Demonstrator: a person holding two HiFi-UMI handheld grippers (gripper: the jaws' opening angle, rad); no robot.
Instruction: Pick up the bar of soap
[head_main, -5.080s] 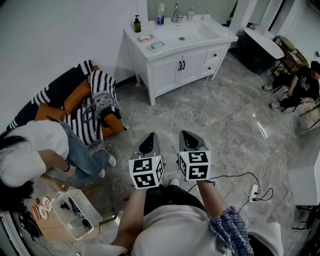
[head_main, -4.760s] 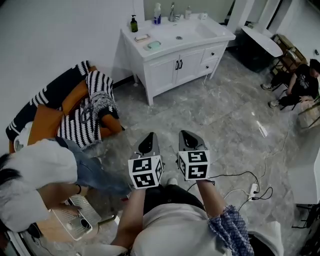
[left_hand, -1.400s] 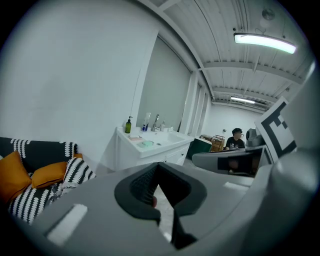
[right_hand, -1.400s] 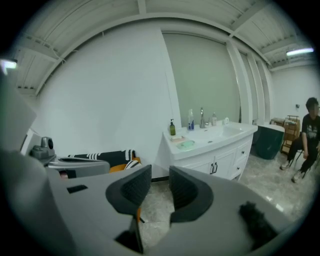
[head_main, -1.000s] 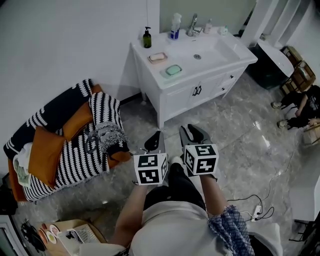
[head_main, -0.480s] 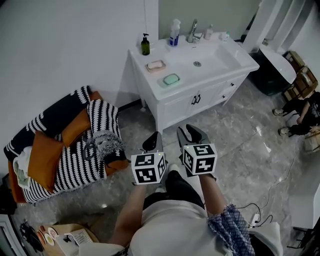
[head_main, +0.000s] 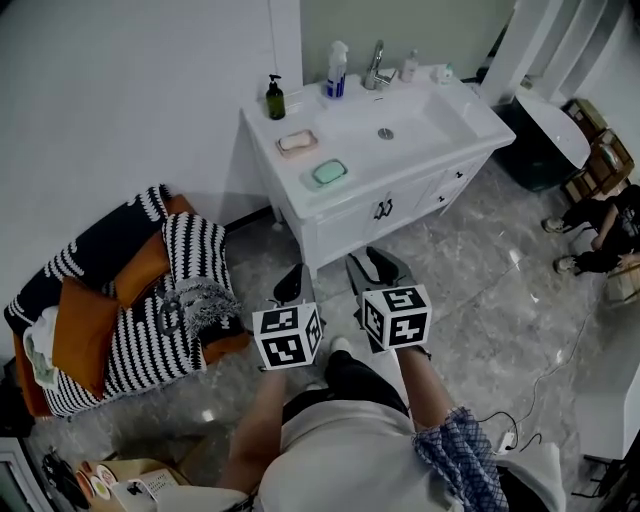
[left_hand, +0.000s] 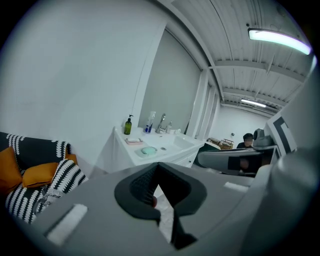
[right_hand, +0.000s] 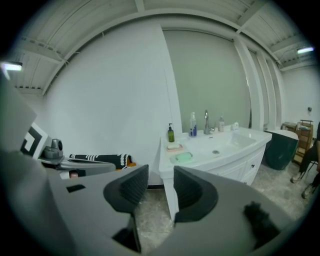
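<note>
Head view: my left tongs (head_main: 290, 285) and right tongs (head_main: 378, 272) hang side by side over the grey marble floor (head_main: 470, 250). Both point toward the white vanity desk (head_main: 283, 172) and are well short of it. Near the desk's left end a pale pink bar of soap (head_main: 297, 142) lies in its dish. Closer to the front edge a mint-green bar of soap (head_main: 328, 172) lies in a green dish. A dark green pump bottle (head_main: 275, 100) stands behind them by the wall.

Left gripper view: the left tongs (left_hand: 158, 165) are pressed together at the tips with nothing caught between them. Beyond them I see the desk (left_hand: 170, 148) with the pink bar (left_hand: 134, 140) and the green bar (left_hand: 148, 150), both well apart from the tongs.

Right gripper view: the right tongs (right_hand: 161, 184) stand spread and have just been opening. Only floor and the desk's corner show in the gap. The pink bar (right_hand: 174, 146) and the green bar (right_hand: 183, 157) sit on the desk (right_hand: 235, 141) beyond, untouched.
</note>
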